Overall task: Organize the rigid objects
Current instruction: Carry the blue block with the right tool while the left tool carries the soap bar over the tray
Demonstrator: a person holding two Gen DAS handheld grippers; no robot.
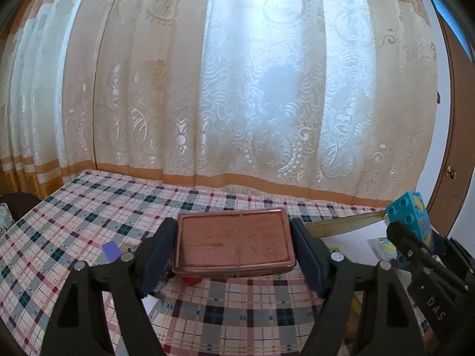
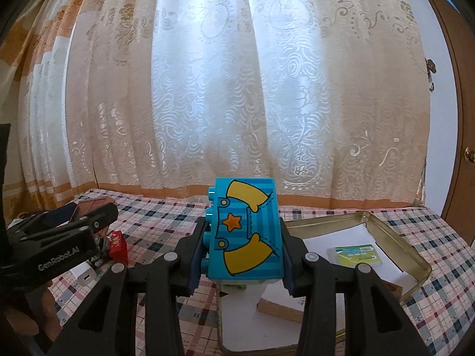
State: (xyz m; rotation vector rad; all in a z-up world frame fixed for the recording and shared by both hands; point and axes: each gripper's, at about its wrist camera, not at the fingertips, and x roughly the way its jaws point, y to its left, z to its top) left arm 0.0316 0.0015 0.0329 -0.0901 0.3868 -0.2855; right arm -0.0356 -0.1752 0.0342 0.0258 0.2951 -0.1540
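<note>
My left gripper (image 1: 233, 247) is shut on a flat copper-coloured tin (image 1: 233, 241), held level above the checked tablecloth (image 1: 89, 207), one pad on each short side. My right gripper (image 2: 242, 255) is shut on a turquoise toy brick (image 2: 245, 228) printed with yellow sleeves and an orange star, its studs facing left. Beneath the brick lies an open gold tin box (image 2: 409, 255) lined with white paper and holding a small green card (image 2: 354, 253). In the left wrist view the brick (image 1: 412, 216) and the right gripper show at the right edge. The left gripper (image 2: 74, 225) appears at the left of the right wrist view.
A small red box (image 2: 118, 244) and a white plug-like block (image 2: 84, 276) lie on the cloth under the left gripper. A purple chip (image 1: 111, 249) sits left of the copper tin. Lace curtains (image 2: 237, 89) hang behind the table; a wooden door (image 2: 463, 118) stands at the right.
</note>
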